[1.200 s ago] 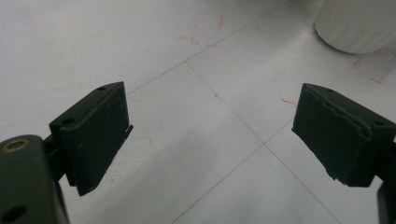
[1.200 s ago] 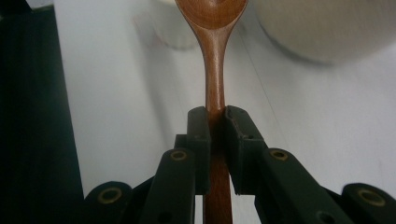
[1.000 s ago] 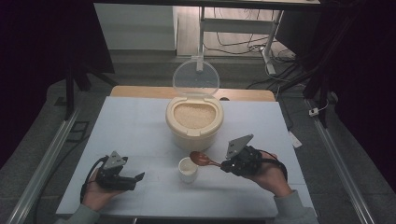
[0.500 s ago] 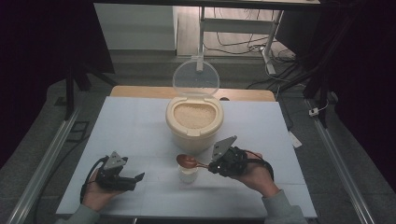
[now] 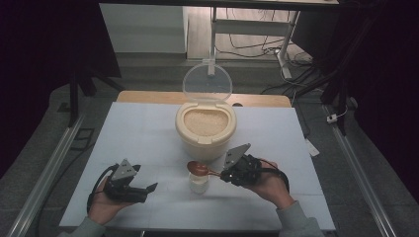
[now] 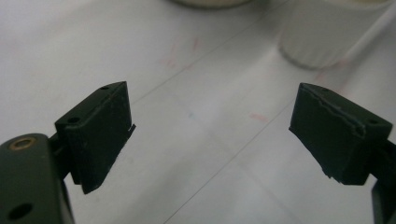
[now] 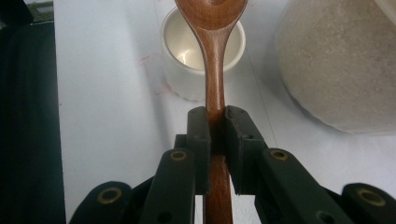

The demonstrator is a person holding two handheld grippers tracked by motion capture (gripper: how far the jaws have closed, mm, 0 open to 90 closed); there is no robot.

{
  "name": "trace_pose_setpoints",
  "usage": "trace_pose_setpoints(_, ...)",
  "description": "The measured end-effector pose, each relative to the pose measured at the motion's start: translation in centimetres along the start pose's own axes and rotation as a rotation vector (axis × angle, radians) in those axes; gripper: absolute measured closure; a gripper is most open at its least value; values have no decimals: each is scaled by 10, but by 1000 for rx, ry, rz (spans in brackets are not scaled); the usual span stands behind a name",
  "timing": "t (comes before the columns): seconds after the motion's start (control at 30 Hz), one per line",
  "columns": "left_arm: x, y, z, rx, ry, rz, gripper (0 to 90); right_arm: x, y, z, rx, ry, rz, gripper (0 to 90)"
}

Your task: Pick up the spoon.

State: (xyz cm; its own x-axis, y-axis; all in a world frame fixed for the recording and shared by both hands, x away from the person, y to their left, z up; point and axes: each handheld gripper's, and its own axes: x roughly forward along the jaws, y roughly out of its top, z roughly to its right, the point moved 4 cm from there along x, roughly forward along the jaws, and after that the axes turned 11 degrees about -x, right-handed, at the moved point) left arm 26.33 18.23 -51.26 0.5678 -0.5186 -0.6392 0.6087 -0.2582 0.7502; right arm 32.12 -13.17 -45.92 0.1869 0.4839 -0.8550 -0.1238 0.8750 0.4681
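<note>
Wooden spoon (image 7: 212,56) is clamped by its handle in the right hand-held gripper (image 5: 232,173), its bowl held over the small white cup (image 5: 198,183) just near of the open rice container (image 5: 205,129) on the desk (image 5: 138,133). Left hand-held gripper (image 5: 143,190) sits at the near left, jaws spread wide with nothing between them

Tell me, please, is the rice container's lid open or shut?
Open: the clear lid stands upright behind the rice container, leaving the rice uncovered.
</note>
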Motion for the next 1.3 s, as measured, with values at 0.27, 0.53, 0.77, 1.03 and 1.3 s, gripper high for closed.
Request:
trace_pose_setpoints(0.27, -7, 41, 41, 134, -69, 18, 165, 1, 3, -1, -4, 1, 8, 799)
trace_pose_setpoints(0.53, 4, 77, 80, 251, -138, -13, 193, 3, 7, -4, -17, 1, 9, 799)
trace_pose_setpoints(0.77, 28, 91, 95, 314, -159, -95, 231, 6, 10, -7, -33, 1, 13, 799)
trace_pose_setpoints(1.03, 42, 101, 108, 384, -204, -188, 362, 10, 18, -12, -74, 9, 11, 799)
trace_pose_setpoints(1.3, 58, 98, 114, 421, -244, -293, 493, 11, 22, -16, -101, 7, 6, 798)
